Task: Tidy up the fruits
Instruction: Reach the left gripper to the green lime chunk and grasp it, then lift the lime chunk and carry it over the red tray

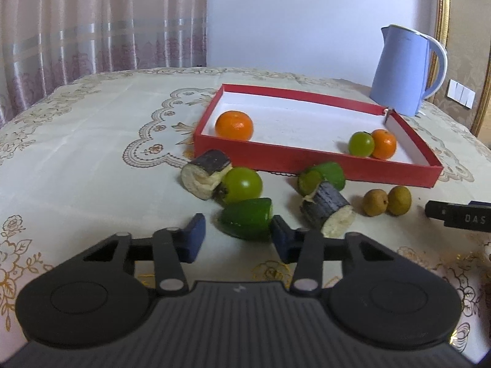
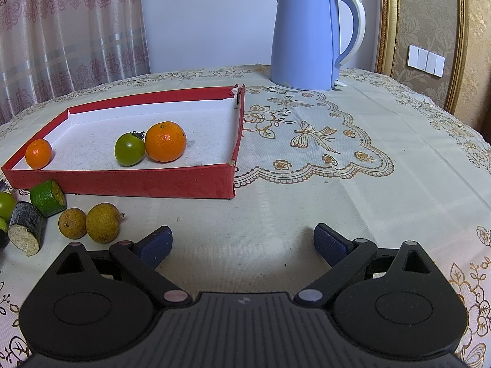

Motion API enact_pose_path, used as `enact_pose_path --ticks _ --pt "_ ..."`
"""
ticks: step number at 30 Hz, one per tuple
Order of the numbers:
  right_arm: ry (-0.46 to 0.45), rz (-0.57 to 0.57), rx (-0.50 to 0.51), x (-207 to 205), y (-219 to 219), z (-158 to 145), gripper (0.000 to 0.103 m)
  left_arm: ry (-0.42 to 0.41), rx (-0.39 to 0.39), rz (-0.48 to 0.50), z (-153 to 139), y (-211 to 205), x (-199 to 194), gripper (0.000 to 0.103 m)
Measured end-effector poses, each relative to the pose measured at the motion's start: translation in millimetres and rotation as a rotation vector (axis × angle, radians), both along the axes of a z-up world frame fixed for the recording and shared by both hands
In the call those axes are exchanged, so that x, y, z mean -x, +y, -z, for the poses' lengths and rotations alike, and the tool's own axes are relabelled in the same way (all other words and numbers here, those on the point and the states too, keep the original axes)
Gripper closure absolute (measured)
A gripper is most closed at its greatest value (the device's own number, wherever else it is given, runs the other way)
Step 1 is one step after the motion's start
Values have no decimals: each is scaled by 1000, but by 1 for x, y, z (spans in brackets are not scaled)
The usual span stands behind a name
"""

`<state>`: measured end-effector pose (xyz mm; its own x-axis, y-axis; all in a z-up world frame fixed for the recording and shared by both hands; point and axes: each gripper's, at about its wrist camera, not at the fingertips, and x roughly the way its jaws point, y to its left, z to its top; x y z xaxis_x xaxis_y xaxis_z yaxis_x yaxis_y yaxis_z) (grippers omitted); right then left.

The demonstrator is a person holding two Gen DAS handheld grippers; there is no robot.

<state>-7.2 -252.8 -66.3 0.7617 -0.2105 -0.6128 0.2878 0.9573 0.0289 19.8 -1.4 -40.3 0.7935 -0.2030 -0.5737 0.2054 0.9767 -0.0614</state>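
A red shallow box holds two oranges and a round green fruit. In front of it on the tablecloth lie two dark-skinned banana chunks, a green round fruit, two green cut chunks and two brown longans. My left gripper is open around the nearer green chunk: the right pad is at its end, the left pad stands apart. My right gripper is wide open over bare cloth, right of the longans.
A blue kettle stands behind the box's far right corner. Curtains hang behind the table at the left. A gold-framed wall panel with switches is at the right. The right gripper's dark finger shows at the left wrist view's right edge.
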Motion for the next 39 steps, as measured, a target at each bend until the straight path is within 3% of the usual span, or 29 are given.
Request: enact_pose_path --ticks 4,19,39 --pt "0 0 0 0 0 0 4 -4 -7 10 0 -3 1 70" --pt "0 0 0 0 0 0 4 -16 -35 6 -3 -8 4 71" --pt "0 0 0 0 0 0 4 -109 -52 55 -41 -19 -5 73"
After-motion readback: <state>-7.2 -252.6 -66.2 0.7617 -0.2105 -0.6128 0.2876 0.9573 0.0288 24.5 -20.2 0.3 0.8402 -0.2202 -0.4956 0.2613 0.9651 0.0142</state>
